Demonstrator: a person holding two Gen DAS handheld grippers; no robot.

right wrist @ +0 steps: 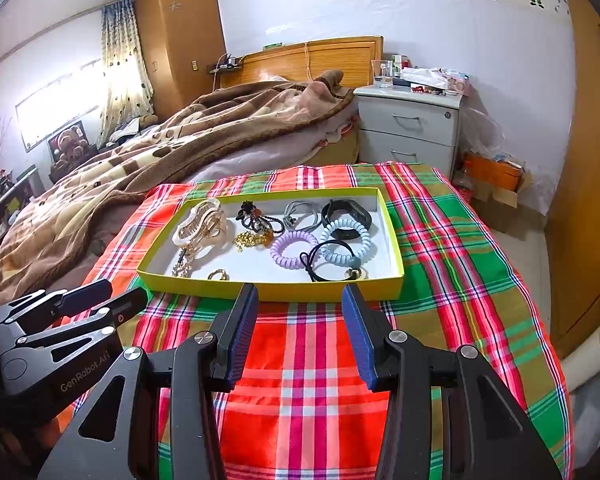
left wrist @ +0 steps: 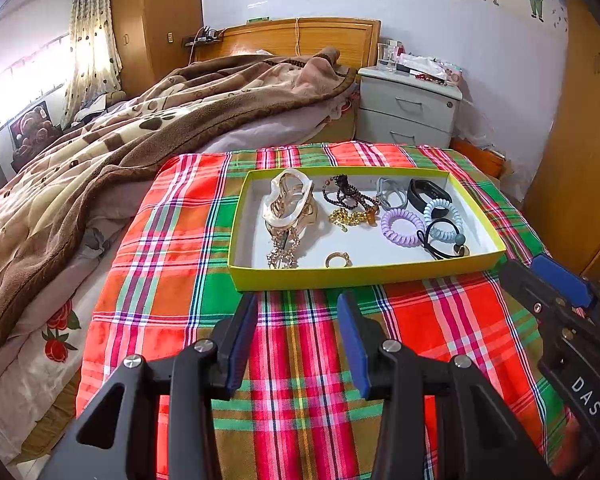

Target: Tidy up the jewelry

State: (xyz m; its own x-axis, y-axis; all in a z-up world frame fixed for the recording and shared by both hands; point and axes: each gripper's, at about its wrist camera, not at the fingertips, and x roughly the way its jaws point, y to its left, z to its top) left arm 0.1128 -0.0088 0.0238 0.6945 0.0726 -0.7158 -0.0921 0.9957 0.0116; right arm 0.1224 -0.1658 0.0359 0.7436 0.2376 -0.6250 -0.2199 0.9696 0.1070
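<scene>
Both grippers, the left gripper (left wrist: 297,300) and the right gripper (right wrist: 300,292), stand with jaws apart and empty at bottom centre over the plaid cloth (left wrist: 300,360). Mid-frame above them, the yellow tray (left wrist: 360,276) holds the jewelry (left wrist: 288,208).

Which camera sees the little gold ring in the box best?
The left wrist view: the gold ring sits large and whole on the white floor. In the right wrist view, the ring is smaller, near the box's front wall.
</scene>
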